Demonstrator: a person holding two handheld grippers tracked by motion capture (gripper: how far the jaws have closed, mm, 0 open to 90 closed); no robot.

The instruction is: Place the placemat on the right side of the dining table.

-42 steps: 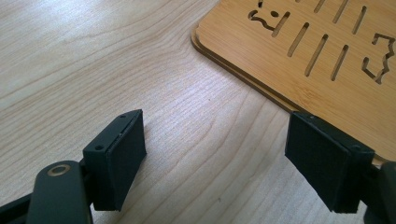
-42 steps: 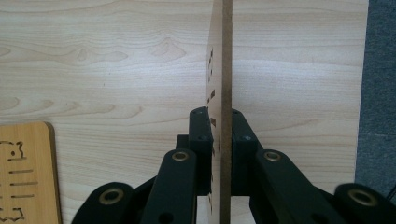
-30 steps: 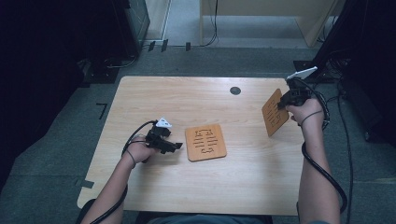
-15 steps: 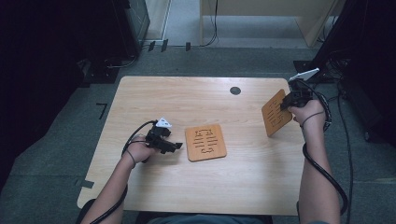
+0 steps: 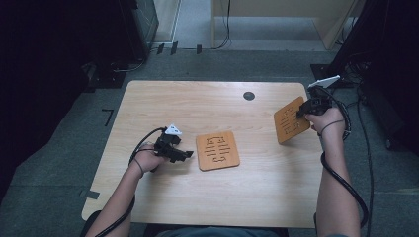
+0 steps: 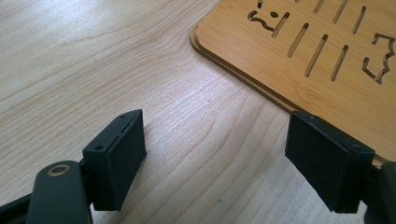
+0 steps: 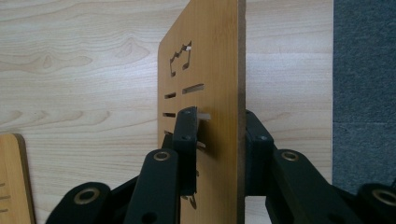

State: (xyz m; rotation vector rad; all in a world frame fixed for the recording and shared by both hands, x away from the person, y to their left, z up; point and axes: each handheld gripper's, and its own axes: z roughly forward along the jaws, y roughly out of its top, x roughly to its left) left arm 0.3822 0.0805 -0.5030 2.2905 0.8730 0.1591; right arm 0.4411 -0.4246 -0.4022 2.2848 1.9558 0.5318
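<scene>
While our right gripper [image 7: 217, 140] stands the slotted square bamboo board [image 7: 205, 93] on edge near the pale wooden table's [image 5: 197, 98] right rim, its jaws have just been easing apart around it. Our left gripper [image 6: 224, 163] waits wide open beside the flat matching board [image 6: 317, 56]. Releasing seems in hand; next we must withdraw cleanly.

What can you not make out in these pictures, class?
- High view: the cut-outs of the flat board are too small to read.
- Left gripper view: the frame edge cuts that board off.
- Right gripper view: the upright board sits between the fingers of the right gripper, which have just been opening; whether they press it is unclear.
</scene>
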